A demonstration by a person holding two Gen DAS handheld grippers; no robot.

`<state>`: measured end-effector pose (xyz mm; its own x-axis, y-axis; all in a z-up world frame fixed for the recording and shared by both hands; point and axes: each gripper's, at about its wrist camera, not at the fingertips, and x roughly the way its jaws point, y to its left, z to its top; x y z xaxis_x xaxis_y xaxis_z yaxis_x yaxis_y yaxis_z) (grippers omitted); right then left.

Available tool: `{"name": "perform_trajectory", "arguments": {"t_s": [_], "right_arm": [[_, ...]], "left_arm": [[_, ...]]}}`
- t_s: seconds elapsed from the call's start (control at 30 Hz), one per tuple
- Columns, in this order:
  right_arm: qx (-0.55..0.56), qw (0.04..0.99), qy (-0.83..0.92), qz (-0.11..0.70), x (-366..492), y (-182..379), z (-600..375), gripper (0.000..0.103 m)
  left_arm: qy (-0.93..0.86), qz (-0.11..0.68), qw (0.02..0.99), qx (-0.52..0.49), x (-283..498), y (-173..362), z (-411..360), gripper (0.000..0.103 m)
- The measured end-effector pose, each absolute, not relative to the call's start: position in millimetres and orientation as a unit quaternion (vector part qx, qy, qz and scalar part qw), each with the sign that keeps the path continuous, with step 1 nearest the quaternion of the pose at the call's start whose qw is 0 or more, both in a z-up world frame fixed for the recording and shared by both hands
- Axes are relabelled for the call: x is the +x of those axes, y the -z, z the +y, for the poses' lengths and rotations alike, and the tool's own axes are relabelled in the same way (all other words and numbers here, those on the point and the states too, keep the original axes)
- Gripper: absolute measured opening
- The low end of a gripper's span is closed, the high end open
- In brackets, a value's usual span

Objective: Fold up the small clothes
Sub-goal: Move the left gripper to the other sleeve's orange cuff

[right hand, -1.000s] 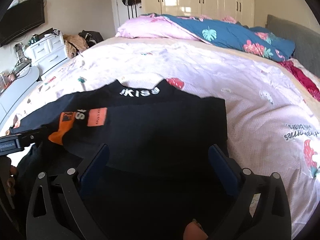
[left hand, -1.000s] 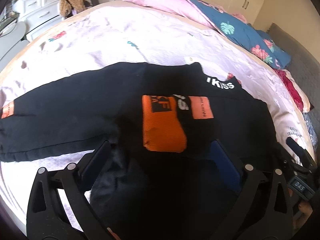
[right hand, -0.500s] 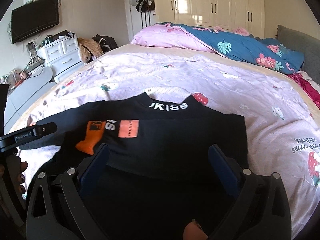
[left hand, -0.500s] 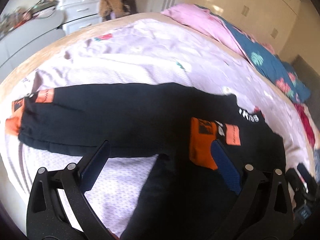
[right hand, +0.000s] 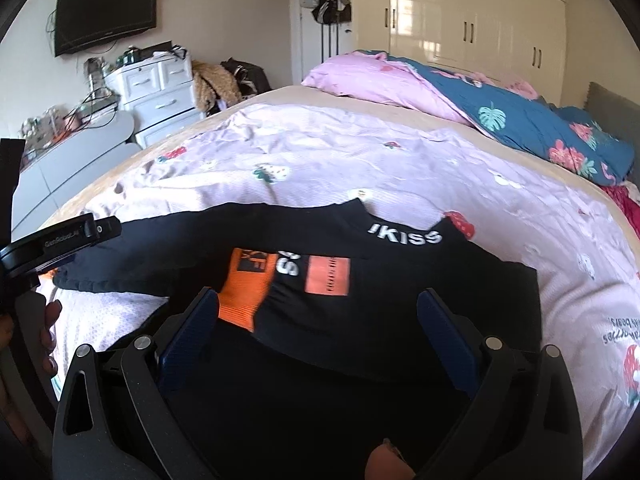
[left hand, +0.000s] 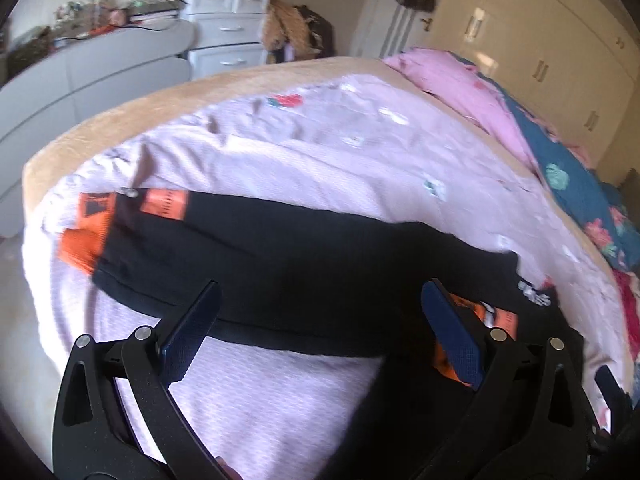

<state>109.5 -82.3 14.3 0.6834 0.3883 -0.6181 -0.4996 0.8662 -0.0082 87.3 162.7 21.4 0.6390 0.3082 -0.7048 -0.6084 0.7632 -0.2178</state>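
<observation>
1. Black top [right hand: 400, 304] lies flat on the lilac printed bedspread [right hand: 360, 160], near edge of the bed, collar with white lettering at the far side.
2. One sleeve is folded across the chest; its orange cuff [right hand: 244, 288] sits left of centre, with an orange patch [right hand: 327, 276] just right of it.
3. Other sleeve [left hand: 260, 264] stretches out flat to the left, with an orange cuff [left hand: 86, 236] at its far-left end near the bed's corner.
4. Left gripper [left hand: 320, 312] is released: jaws wide apart, nothing between them, hovering over the outstretched sleeve; contact with the cloth can't be told.
5. Right gripper [right hand: 316, 320] is also released, jaws spread wide, above the chest of the top, empty.
6. In the right wrist view the left gripper's body shows at the far left edge, with a hand [right hand: 48, 332] on it.
7. Pink and blue floral bedding [right hand: 480, 104] is heaped at the far right of the bed.
8. White drawers [right hand: 156, 88] stand far left, a wall TV [right hand: 106, 10] above them, cream wardrobes [right hand: 480, 20] far right.
</observation>
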Motion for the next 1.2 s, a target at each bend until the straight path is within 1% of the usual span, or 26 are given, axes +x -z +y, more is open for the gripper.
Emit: {"name": "perform_trajectory", "arguments": {"t_s": [0.23, 0.53, 0.7, 0.93, 1.2], "right_arm": [[-0.098, 0.905, -0.264, 0.319, 108.7, -12.3, -53.7, 0.099], [-0.099, 0.896, -0.297, 0.315, 110.6, -24.5, -20.3, 0.099], [-0.107, 0.88, -0.324, 0.329, 113.6, -26.9, 5.1, 0.099], [-0.148, 0.867, -0.343, 0.331, 105.3, -18.9, 40.4, 0.099], [-0.143, 0.858, -0.354, 0.344, 104.8, -8.0, 50.5, 0.099]], "left_arm": [[-0.293, 0.326, 0.858, -0.27, 74.9, -15.7, 196.7, 0.094], [-0.377, 0.308, 0.823, -0.292, 55.1, -12.3, 228.4, 0.094], [-0.41, 0.294, 0.801, -0.323, 36.9, -9.9, 249.2, 0.094], [-0.437, 0.308, 0.766, -0.357, 24.6, 4.9, 274.3, 0.094], [-0.437, 0.326, 0.739, -0.396, 18.9, 24.5, 298.5, 0.094]]}}
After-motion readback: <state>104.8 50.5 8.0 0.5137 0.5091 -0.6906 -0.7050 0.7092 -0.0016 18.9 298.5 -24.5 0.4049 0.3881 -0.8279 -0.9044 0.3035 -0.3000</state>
